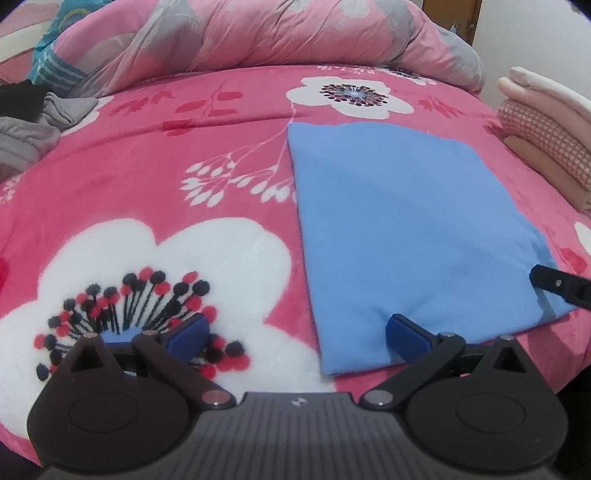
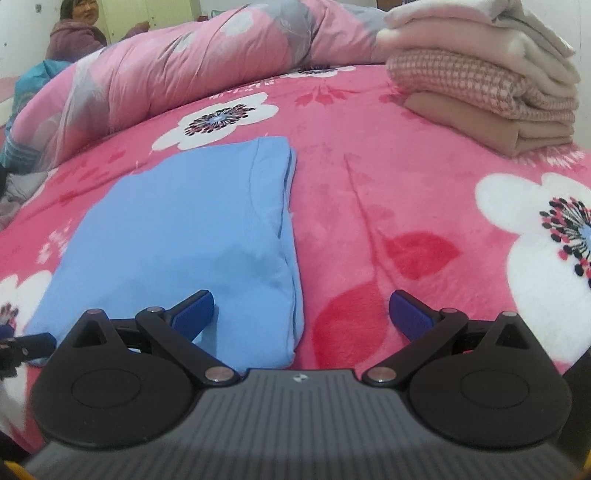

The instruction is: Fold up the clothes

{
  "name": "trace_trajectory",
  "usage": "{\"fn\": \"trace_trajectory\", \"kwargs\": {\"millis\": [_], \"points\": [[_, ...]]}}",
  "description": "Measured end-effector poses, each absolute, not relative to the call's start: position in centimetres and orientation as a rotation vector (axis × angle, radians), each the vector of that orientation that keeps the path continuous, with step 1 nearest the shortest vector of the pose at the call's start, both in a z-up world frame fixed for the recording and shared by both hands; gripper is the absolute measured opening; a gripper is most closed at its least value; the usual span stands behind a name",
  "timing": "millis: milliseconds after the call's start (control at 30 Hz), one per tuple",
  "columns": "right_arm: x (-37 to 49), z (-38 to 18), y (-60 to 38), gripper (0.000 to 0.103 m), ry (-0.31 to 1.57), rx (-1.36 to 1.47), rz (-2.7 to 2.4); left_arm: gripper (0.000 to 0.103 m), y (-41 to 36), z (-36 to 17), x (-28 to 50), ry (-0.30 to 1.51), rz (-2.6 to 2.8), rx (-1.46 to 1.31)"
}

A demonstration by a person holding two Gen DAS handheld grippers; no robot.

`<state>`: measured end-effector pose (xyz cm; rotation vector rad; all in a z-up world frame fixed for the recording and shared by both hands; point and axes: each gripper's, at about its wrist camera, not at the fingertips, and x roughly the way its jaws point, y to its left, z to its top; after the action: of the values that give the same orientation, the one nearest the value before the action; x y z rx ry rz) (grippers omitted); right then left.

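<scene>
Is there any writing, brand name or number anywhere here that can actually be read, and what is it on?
No legible words or numbers.
Small pale emblem on the ribbed grey gripper body, also in the right wrist view: a logo shape, no letters.
Row of marks on the pink floral fleece blanket near the rolled pink quilt: too blurred to read.

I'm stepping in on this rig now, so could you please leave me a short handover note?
Left tongs: open, empty, at the near left corner of the blue garment.
Right tongs: open, empty, at its near right corner.
The blue garment lies flat as a folded rectangle on the pink floral blanket.
Folded stack sits far right.
Left: perhaps fold once more, then stack; grey clothes wait far left.
</scene>
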<state>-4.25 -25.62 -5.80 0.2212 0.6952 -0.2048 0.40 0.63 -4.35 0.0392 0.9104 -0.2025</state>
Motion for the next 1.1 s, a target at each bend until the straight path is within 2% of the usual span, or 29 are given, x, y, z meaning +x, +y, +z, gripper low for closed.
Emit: {"fn": "trace_trajectory", "kwargs": {"millis": [533, 833, 1100], "points": [[-3.2, -5.4, -26.4, 0.102, 0.777, 0.230, -0.161, 0.103, -0.3, -4.0, 1.2, 0.984, -0.141, 0.050], [-3.7, -3.6, -28.0, 0.102, 0.732, 0.363, -0.095, 0.103, -0.6, -3.9, 1.0, 0.986, -0.130, 0.064], [-3.9, -2.8, -27.0, 0.102, 0.670, 0.253, -0.109, 0.103, -1.0, -3.9, 0.9, 0.982, -0.114, 0.082]]}}
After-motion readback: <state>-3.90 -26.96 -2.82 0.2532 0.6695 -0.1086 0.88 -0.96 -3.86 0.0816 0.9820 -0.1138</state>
